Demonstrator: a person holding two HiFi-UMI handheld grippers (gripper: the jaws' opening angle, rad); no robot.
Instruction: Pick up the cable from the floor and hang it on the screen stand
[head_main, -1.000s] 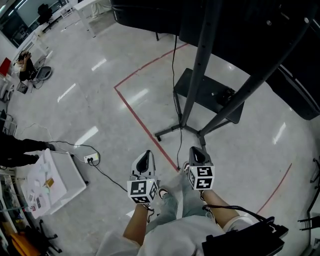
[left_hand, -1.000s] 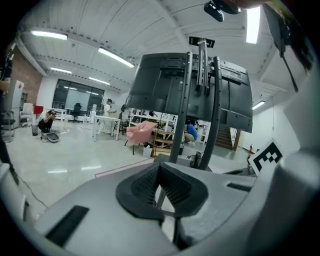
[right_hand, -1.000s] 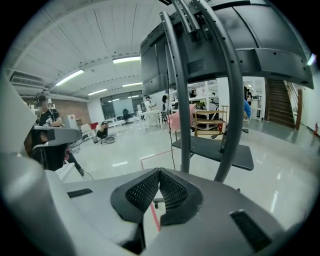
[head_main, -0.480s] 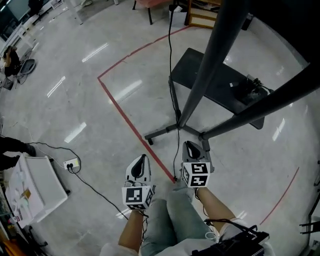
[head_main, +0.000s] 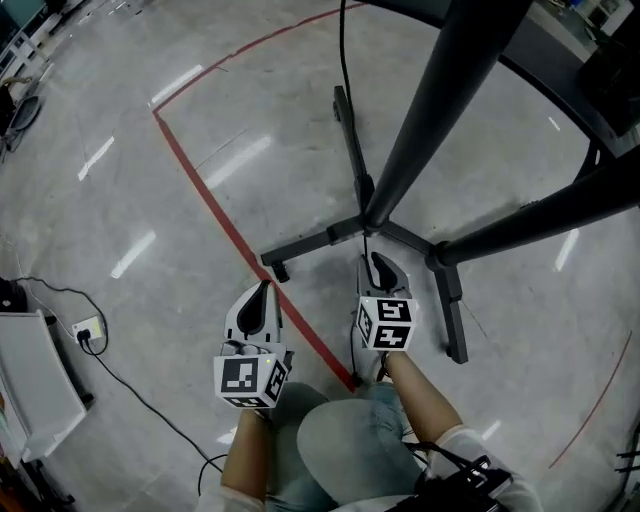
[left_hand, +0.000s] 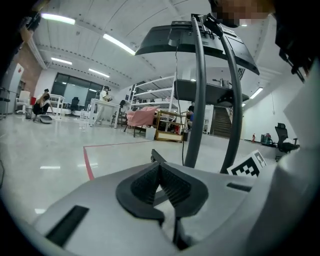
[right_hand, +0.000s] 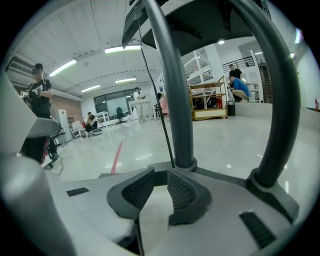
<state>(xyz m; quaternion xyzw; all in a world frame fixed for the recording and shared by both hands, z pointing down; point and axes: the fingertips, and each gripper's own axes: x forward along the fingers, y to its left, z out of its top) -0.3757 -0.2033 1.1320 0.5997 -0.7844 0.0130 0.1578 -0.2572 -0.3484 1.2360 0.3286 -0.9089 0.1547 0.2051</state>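
Observation:
A thin black cable (head_main: 346, 120) runs down across the floor to the hub of the dark screen stand (head_main: 372, 218) and on past my right gripper. In the right gripper view the cable (right_hand: 159, 105) drops beside the stand's post (right_hand: 175, 100) to its base. My right gripper (head_main: 378, 262) points at that hub, its jaws a narrow gap apart with nothing between them (right_hand: 161, 175). Left of it, my left gripper (head_main: 262, 292) hovers over the floor near a stand leg. Its pads meet at the tip (left_hand: 160, 167) and hold nothing. The stand's posts (left_hand: 197, 100) rise ahead of it.
A red tape line (head_main: 220, 220) crosses the floor diagonally between the grippers. A white power strip (head_main: 85, 328) with its own cord lies at the left, by a white box (head_main: 35, 385). The stand's legs (head_main: 455, 315) spread low. Distant people, tables and shelves show in both gripper views.
The head view has closed in on the stand's base. Both grippers have come forward toward the stand legs, the right one nearest the hub. Neither has taken hold of anything.

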